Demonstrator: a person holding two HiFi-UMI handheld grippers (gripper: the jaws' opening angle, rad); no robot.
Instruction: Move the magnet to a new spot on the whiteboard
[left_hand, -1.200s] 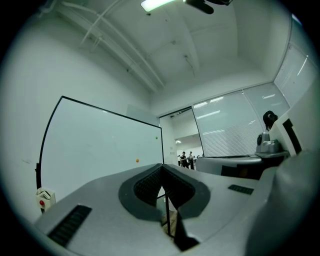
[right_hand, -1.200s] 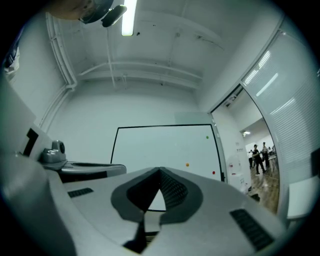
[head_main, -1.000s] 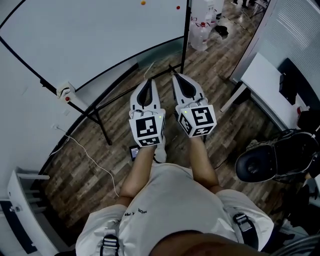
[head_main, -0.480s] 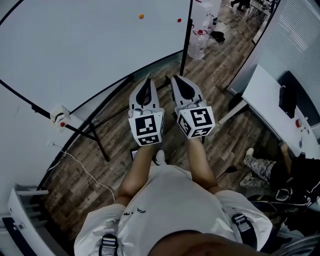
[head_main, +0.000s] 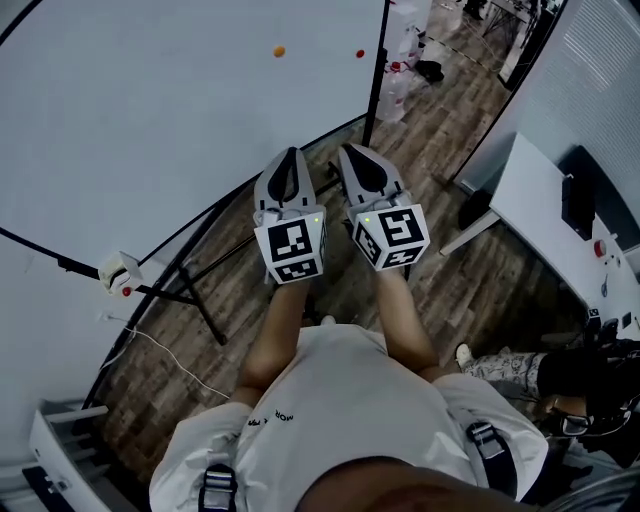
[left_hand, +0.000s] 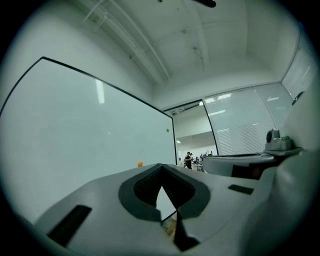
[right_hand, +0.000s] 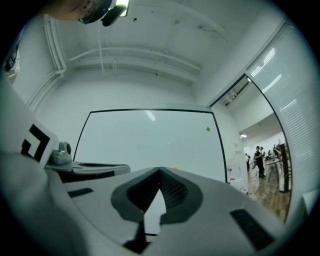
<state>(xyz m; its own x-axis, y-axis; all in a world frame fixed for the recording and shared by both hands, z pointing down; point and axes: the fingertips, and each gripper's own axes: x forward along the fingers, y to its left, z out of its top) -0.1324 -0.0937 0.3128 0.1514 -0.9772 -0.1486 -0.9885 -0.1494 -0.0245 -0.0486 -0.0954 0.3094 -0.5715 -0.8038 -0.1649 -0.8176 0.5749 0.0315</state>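
Note:
The whiteboard (head_main: 150, 120) fills the upper left of the head view, with a small orange magnet (head_main: 278, 50) and a red magnet (head_main: 360, 53) near its right edge. My left gripper (head_main: 290, 155) and right gripper (head_main: 353, 152) are held side by side in front of the board's lower edge, both shut and empty, well short of the magnets. In the left gripper view, the orange magnet (left_hand: 140, 164) sits just above the shut left gripper (left_hand: 161, 167), and a green magnet (left_hand: 167, 130) is higher up. The right gripper view shows the green magnet (right_hand: 208, 129) above the shut right gripper (right_hand: 160, 171).
The board's black stand legs (head_main: 200, 290) spread over the wood floor, with a white cable (head_main: 170, 350) beside them. A white table (head_main: 545, 200) stands at the right, and a seated person's legs (head_main: 505, 365) are below it. White bags (head_main: 405, 45) sit past the board's right post.
The person has walked toward the whiteboard, carrying both grippers forward together. The magnets sit lower in the head view. The black chair at the right has left the view.

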